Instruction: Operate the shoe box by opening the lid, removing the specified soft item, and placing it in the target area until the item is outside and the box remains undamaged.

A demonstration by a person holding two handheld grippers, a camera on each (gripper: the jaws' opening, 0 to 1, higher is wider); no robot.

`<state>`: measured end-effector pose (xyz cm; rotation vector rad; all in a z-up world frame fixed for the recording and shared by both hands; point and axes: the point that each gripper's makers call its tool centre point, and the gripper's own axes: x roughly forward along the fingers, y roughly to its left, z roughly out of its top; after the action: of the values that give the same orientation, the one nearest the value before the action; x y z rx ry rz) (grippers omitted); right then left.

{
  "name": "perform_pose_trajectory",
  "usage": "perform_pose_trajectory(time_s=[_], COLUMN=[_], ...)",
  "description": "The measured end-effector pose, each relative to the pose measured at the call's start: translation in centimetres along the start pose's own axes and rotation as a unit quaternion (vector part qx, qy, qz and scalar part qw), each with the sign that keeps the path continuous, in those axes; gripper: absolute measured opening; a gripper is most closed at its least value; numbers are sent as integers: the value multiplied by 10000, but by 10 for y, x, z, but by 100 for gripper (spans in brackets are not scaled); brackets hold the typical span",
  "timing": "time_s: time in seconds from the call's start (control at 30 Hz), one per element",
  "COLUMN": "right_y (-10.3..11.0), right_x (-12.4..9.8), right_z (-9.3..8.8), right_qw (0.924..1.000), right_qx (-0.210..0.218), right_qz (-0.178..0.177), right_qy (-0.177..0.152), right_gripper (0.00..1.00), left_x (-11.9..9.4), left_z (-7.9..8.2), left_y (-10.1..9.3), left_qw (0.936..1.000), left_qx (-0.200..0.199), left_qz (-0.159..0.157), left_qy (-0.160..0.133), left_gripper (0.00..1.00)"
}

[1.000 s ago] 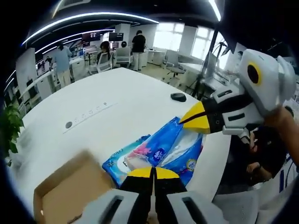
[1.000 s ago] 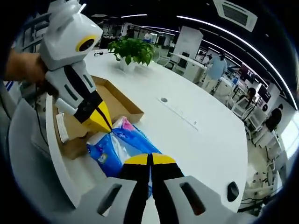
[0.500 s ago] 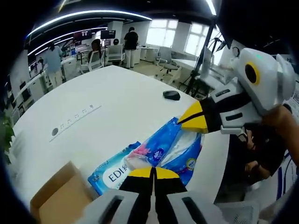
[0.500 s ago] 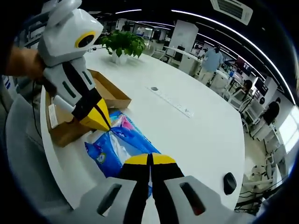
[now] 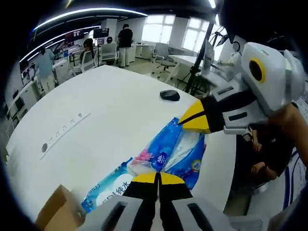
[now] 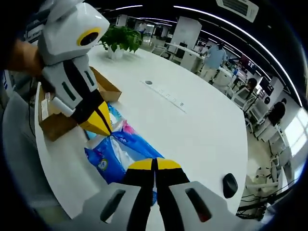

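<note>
The left gripper and right gripper were both clenched on the blue tissue pack, held outside the open shoe box over the white table. Only placing it down remained, apparently.

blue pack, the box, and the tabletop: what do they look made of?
Blue pack: thin glossy plastic film over soft tissue, judging by the creases, sheen and printed wrap. Both grippers, left gripper and right gripper, appear shut on it.
Box: plain brown cardboard, matte, with raw edges on its flaps.
Tabletop: smooth white surface, probably laminate; it shows faint sheen and no grain.
</note>
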<state>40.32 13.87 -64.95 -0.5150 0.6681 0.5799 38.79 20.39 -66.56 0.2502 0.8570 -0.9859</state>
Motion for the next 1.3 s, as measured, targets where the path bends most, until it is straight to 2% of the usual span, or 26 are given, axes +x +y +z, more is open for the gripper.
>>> perform_pose_trajectory(time_s=[0.4,0.7,0.9,1.03,1.13,1.3], right_y=[-21,-32,-32,-31,-28,-26], right_x=[14,31,45,54,60,67], right_z=[-28,-52,-66,-72,-73,-71], right_qw=[9993,9980,9972,9966,9942,9935], right_qx=[-207,-359,-431,-533,-842,-916], right_qz=[-49,-13,13,47,26,35], right_qy=[299,515,612,629,675,677], right_gripper=[0,0,0,0,0,0], left_x=[40,67,87,94,97,98], left_z=[6,1,-7,-13,-16,-20], left_y=[-8,-11,-7,-1,3,10], left_qw=[9992,9980,9968,9961,9959,9958], left_qx=[146,78,150,160,124,145], left_qz=[-249,-406,-417,-404,-394,-330], left_qy=[282,475,660,764,802,841], left_gripper=[0,0,0,0,0,0])
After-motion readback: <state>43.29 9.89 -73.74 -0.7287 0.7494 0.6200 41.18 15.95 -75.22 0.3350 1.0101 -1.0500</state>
